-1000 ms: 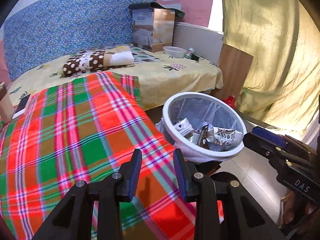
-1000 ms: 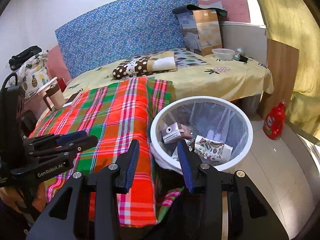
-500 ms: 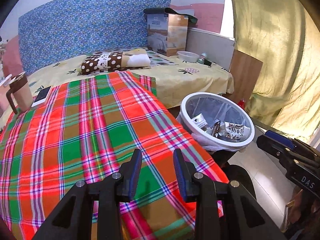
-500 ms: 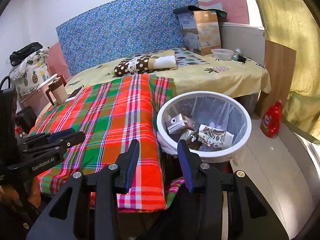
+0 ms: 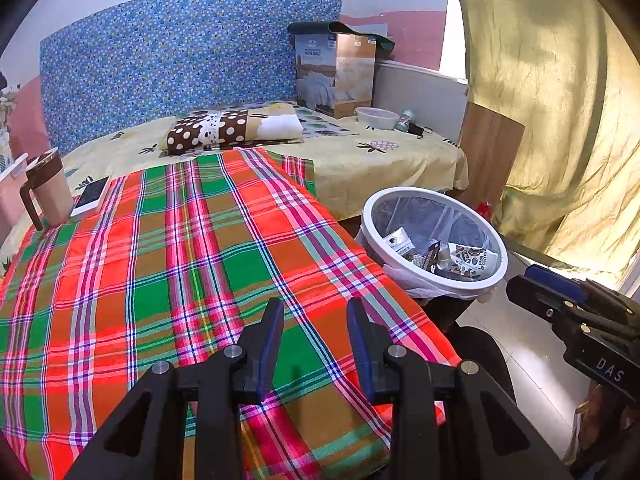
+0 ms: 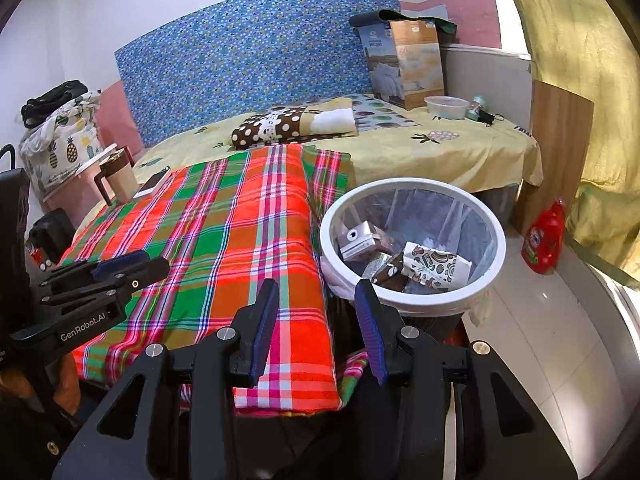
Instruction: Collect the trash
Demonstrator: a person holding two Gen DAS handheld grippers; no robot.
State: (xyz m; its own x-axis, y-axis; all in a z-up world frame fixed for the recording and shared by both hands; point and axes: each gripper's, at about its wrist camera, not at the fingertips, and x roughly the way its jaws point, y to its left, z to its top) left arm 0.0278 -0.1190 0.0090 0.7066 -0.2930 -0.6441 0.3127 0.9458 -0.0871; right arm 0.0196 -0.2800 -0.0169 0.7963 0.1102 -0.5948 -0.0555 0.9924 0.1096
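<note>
The trash (image 6: 404,258) is lying in the white bin (image 6: 490,220) beside the bed. We are holding the right gripper (image 6: 316,316) and left gripper (image 5: 314,334) tilted downward above the plaid blanket (image 5: 180,248), both parted and empty.

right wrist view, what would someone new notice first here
The bright red, green and orange plaid blanket spread over the near part of the bed grabs the eye first. Right beside its edge stands a white bin with a clear liner, already holding crumpled wrappers and a small carton. Behind, a blue dotted headboard rises at the far end of the bed, and a red bottle sits on the floor to the right.
</note>
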